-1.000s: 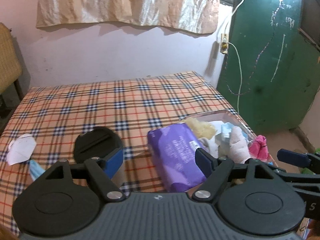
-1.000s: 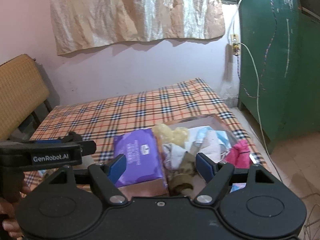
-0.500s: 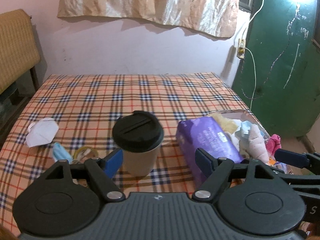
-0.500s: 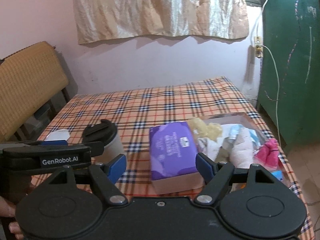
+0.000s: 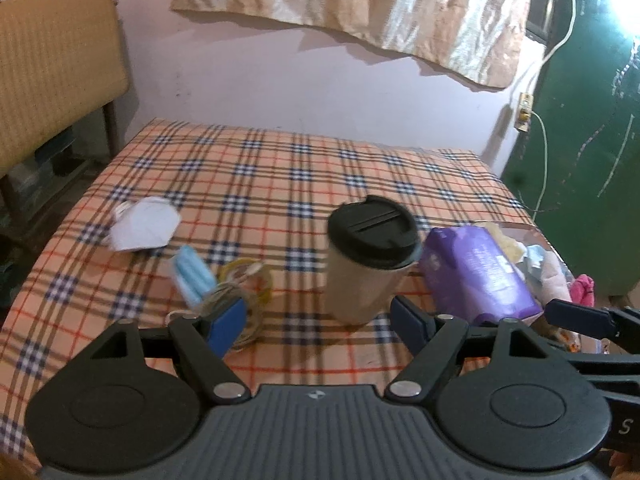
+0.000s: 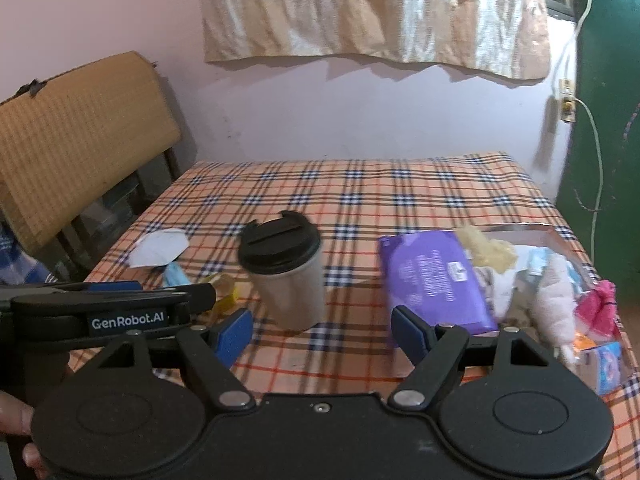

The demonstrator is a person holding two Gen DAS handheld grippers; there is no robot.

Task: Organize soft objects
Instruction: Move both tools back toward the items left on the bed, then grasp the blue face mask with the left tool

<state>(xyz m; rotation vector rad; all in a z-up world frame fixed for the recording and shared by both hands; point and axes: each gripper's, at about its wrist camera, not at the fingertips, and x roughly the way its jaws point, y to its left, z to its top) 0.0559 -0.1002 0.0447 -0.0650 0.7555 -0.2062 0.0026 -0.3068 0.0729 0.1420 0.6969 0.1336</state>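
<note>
Left wrist view: my left claw (image 5: pixel 314 322) is spread wide, holding nothing. My right claw (image 6: pixel 320 330) too. Masks (image 5: pixel 144 228) lie at ten o'clock, the cup (image 5: pixel 370 266) at twelve.

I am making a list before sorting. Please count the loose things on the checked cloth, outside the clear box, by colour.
White: 1, folded mask
Light blue: 1, folded mask
Yellow: 1, tangled bundle
Beige with black lid: 1, cup
Total: 4. The purple pack leans at the clear box, so it is not counted.
</note>
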